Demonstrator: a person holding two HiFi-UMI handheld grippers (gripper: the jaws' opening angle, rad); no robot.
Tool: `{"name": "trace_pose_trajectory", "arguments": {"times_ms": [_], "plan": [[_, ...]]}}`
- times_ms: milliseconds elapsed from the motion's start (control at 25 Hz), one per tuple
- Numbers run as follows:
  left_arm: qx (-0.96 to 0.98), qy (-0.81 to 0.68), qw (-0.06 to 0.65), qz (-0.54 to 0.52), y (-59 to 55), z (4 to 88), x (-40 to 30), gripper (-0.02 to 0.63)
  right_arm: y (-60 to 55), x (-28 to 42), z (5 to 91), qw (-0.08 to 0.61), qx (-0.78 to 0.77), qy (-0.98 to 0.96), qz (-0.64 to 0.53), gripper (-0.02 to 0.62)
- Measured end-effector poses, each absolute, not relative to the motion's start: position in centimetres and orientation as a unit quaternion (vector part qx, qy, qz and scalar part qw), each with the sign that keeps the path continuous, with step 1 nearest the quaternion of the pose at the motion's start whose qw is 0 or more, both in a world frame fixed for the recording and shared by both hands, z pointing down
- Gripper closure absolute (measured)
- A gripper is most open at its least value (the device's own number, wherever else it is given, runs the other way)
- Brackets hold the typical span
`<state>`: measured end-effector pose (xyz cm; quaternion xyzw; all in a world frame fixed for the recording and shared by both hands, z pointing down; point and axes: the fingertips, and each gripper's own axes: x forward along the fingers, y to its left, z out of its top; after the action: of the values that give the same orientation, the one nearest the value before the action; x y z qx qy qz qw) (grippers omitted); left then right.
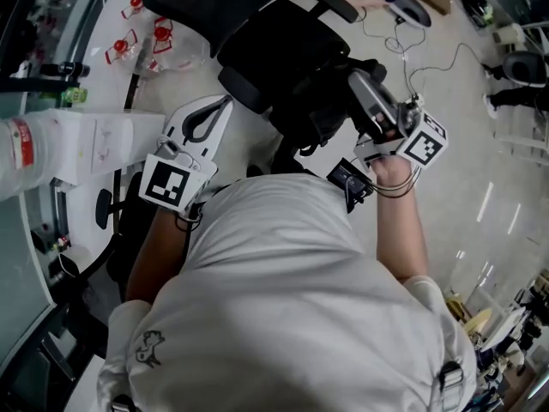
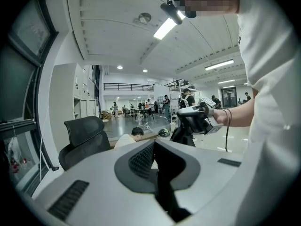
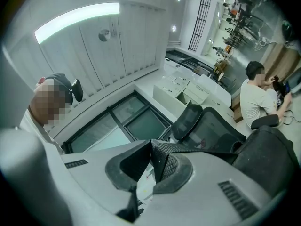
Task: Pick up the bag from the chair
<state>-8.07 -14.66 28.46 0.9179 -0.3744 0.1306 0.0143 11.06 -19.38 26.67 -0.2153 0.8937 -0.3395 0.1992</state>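
1. Overhead, a person point(image 1: 283, 299) in a white T-shirt is seen from above, with a gripper held in each hand before a black office chair point(image 1: 283, 37).
2. The right gripper point(image 3: 153, 146) is seen clamped on a thin black strap point(image 3: 202, 148), which is pinched between its jaws and runs off to the right.
3. The bag point(image 2: 183, 134) is shown in the left gripper view as a dark mass hung below the right gripper, clear of the floor. In the head view it is found just in front of the chair's seat, and whether the two touch cannot be told.
4. The left gripper point(image 2: 154, 144) is held with its jaws pressed together and nothing between them, apart from the bag.
5. A white surface point(image 1: 103, 84) bearing red-capped items point(image 1: 159, 34) is seen to the left of the chair.
6. A seated person point(image 3: 256, 100) is seen beyond the chair in the right gripper view.
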Motion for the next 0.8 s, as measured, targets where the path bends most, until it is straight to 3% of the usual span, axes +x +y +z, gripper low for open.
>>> {"name": "trace_pose_trajectory", "arguments": {"times_ms": [800], "plan": [[0.929, -0.358, 0.013, 0.093, 1.9, 28.0, -11.7, 0.595, -2.8, 5.5, 24.1, 0.204, -0.217, 0.897, -0.327, 0.563]]}}
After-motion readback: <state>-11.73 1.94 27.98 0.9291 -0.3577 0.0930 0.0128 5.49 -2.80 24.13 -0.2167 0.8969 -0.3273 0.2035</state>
